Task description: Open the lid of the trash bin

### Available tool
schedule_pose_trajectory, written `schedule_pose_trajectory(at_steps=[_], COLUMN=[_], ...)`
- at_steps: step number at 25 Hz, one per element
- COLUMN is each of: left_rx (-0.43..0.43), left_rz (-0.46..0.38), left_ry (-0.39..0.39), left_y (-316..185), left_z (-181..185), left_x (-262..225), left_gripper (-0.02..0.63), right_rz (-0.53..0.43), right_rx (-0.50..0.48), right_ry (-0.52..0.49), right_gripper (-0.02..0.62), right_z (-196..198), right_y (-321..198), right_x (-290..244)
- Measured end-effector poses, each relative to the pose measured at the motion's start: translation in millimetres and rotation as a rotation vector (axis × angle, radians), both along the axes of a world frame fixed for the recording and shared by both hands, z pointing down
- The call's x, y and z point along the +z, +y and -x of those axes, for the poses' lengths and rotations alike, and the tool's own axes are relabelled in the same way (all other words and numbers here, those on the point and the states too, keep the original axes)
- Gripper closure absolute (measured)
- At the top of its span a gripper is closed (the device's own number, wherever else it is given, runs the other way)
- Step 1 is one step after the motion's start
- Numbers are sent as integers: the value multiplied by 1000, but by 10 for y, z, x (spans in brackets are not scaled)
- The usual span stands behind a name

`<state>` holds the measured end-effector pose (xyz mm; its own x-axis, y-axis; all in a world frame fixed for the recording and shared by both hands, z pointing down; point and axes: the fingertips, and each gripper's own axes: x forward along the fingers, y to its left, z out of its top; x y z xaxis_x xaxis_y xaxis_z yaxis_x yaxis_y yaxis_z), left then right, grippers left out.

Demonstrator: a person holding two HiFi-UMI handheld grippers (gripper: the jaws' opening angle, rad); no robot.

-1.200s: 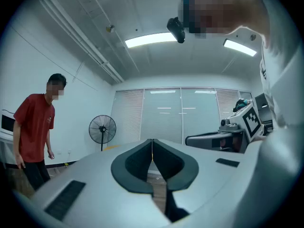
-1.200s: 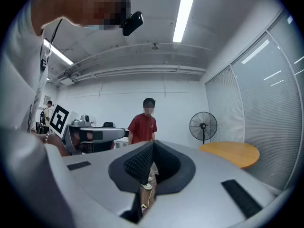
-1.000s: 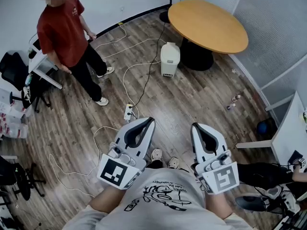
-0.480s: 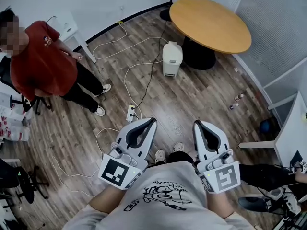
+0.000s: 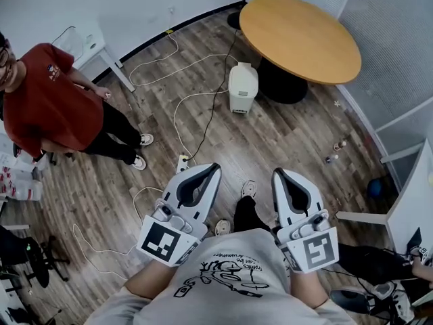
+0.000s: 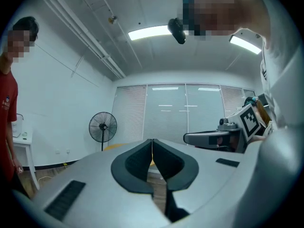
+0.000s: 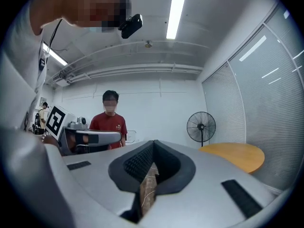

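Observation:
A small white trash bin [image 5: 242, 85] with its lid down stands on the wooden floor, beside the round table [image 5: 300, 38], far ahead of me. My left gripper [image 5: 215, 168] and right gripper [image 5: 276, 175] are held close to my chest, side by side, both shut with nothing between the jaws. In the left gripper view the left gripper [image 6: 152, 140] points level across the room, jaw tips touching; the bin is not seen there. The right gripper [image 7: 153, 143] in its own view is likewise shut and empty.
A person in a red shirt [image 5: 42, 114] stands at the left near a white desk [image 5: 91, 46]. White cables [image 5: 177, 107] and a power strip [image 5: 182, 162] lie on the floor. A standing fan [image 6: 102, 127] is by the wall. Office chairs [image 5: 20, 256] sit at the left.
The person in red has stepped further left and nearer the frame edge. My view has shifted slightly forward; both grippers stay shut in the same place before my chest.

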<state>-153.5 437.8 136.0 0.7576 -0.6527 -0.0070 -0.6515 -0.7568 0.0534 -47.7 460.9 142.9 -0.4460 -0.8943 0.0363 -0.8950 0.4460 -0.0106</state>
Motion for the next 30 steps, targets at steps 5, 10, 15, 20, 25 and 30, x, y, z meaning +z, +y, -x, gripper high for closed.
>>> schedule_pose_trajectory(at_steps=[5,10,15,20,25,30], left_rx=[-1,-14,-25,-42,-56,-62], left_rz=[-7,-5,0,-6,-14,-1], left_ry=[-11,-9,-9,-6,7,-2], left_y=[-505,-968,-1365,-1723,-1984,-2234], left_z=[-391,-731,-1011,-1234,-1338,-1372], left_x=[-22,-70,-68,-72,-102,-53], left_gripper=[586,586,586,586,586,586], right_rz=[5,5,4,6,8,9], right_rx=[1,-7,-14,-33,-52,-60], right_ry=[-12,-13,-9,-3,6,-1], right_gripper=[588,588,588,588,589,589], right_z=[-403,-754,-1056,-1285,-1387,-1413], right_y=[-507,-975,-1381,-1727,-2011,-2284], right_x=[2,-46,-74,-75,-65,-56])
